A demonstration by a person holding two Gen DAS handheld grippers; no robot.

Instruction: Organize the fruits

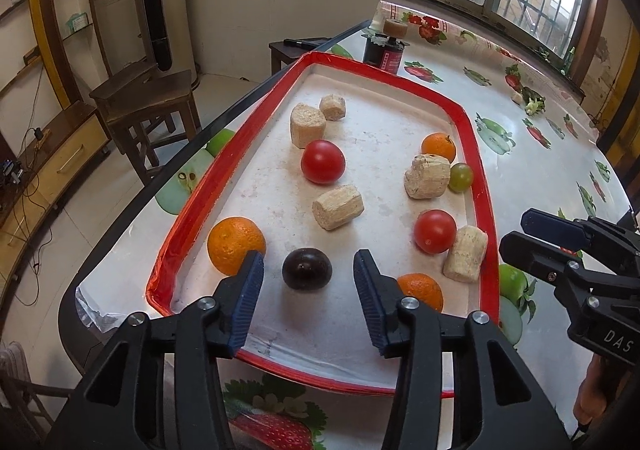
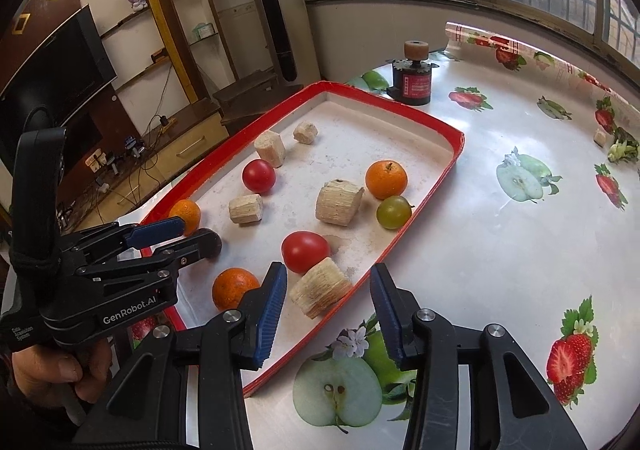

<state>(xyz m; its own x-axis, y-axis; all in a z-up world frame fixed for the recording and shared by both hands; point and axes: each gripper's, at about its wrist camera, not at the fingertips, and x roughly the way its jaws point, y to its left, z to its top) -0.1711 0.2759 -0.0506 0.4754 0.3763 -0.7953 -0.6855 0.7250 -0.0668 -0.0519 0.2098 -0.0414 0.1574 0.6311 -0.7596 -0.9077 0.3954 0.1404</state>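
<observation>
Glossy worktop (image 2: 472,234): white cover printed with apples and strawberries; carries the tray and a black can.
Tray (image 1: 468,122): red rim, white floor, lying flat on the worktop; holds all the fruit and the pale chunks.
Left claw (image 1: 308,282): jaws wide apart, holding nothing, hovering over the near end of the tray with the plum between the fingertips in its own view; seen from the side in the right wrist view (image 2: 192,236).
Right claw (image 2: 328,290): jaws wide apart, empty, above the tray's near right rim; one finger over the tray, the other over bare worktop.
Black can (image 2: 414,86): upright on the worktop just beyond the tray's far end, a tan disc on top.
Pale chunks: five fibrous cut pieces scattered in the tray; largest (image 1: 426,176) touches the green grape.
Oranges: three; one (image 1: 236,244) by the left rim, one (image 1: 439,147) near the far right rim, one (image 1: 422,290) at the near end.
Tomatoes: two red; one (image 1: 323,161) mid-tray, one (image 1: 435,231) touching a pale chunk on the right.
Plum (image 1: 307,268): dark, near end of the tray, apart from its neighbours.
Green grape (image 1: 461,177): against the right rim.
</observation>
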